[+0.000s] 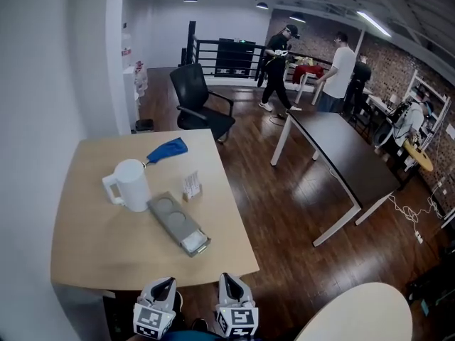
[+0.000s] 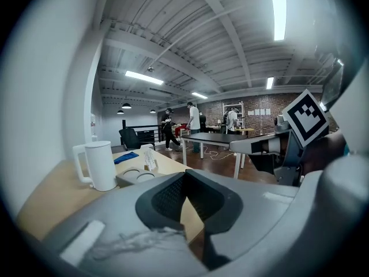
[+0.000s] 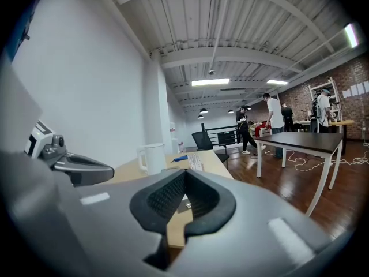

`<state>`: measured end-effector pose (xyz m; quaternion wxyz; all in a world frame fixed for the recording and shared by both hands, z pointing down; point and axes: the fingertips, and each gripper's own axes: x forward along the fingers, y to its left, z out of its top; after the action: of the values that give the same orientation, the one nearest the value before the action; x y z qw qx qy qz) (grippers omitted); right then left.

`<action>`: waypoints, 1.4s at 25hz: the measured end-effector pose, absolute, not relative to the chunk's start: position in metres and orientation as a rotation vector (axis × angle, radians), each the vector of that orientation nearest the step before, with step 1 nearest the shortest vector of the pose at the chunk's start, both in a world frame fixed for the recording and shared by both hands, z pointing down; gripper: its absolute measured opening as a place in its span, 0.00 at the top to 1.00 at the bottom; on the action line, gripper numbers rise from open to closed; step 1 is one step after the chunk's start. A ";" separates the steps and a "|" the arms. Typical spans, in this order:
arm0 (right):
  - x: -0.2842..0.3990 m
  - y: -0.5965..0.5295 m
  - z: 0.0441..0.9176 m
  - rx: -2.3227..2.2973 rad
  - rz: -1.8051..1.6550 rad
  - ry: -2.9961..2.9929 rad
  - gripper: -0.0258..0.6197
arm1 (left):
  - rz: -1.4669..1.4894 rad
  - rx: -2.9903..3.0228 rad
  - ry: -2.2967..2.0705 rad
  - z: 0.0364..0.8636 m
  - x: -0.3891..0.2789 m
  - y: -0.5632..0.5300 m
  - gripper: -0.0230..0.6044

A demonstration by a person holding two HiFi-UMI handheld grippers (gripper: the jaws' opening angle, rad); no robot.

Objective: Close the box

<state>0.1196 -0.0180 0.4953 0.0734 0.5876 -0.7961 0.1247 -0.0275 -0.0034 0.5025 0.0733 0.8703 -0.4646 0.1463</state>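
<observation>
A long grey box [image 1: 178,224] lies slantwise on the beige table [image 1: 85,247], with two round recesses on top and something white at its near end. It also shows low in the left gripper view [image 2: 137,176], and a sliver of it shows past the jaws in the right gripper view [image 3: 183,203]. My left gripper [image 1: 165,283] and right gripper [image 1: 229,279] hover side by side just off the table's near edge, short of the box. Each has its jaws shut [image 2: 184,175] [image 3: 184,175] with nothing held.
A white jug [image 1: 130,185] stands just left of the box, a small card stand [image 1: 191,184] is behind it, and a blue cloth [image 1: 167,150] lies at the far edge. Beyond are a black chair [image 1: 199,101], a dark long table [image 1: 341,148] and several people [image 1: 277,62]. A white wall runs along the left.
</observation>
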 end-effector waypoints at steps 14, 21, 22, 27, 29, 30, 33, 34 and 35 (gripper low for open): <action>0.119 -0.096 0.526 1.729 0.453 -2.296 0.97 | 0.393 2.627 -1.367 0.509 -0.029 -0.096 0.98; 0.103 -0.136 0.558 1.684 0.539 -2.201 0.97 | 0.441 2.601 -1.318 0.529 -0.044 -0.137 0.98; 0.103 -0.140 0.565 1.681 0.554 -2.182 0.97 | 0.455 2.595 -1.307 0.534 -0.045 -0.141 0.98; 0.101 -0.161 0.599 1.672 0.627 -2.097 0.97 | 0.534 2.573 -1.261 0.570 -0.049 -0.170 0.98; 0.100 -0.167 0.610 1.666 0.656 -2.069 0.97 | 0.564 2.563 -1.243 0.582 -0.051 -0.179 0.98; 0.099 -0.168 0.615 1.661 0.670 -2.055 0.97 | 0.576 2.560 -1.235 0.586 -0.051 -0.184 0.98; 0.096 -0.172 0.631 1.645 0.712 -2.017 0.97 | 0.607 2.557 -1.210 0.598 -0.052 -0.196 0.98; 0.095 -0.172 0.636 1.639 0.726 -2.006 0.97 | 0.617 2.555 -1.201 0.602 -0.052 -0.198 0.98; 0.094 -0.171 0.641 1.632 0.742 -1.994 0.97 | 0.628 2.554 -1.190 0.606 -0.053 -0.200 0.98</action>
<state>0.0941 -0.1713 0.6413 0.2280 0.5927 -0.7240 0.2693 -0.0527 -0.1998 0.6055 0.1271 0.8776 -0.4088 0.2159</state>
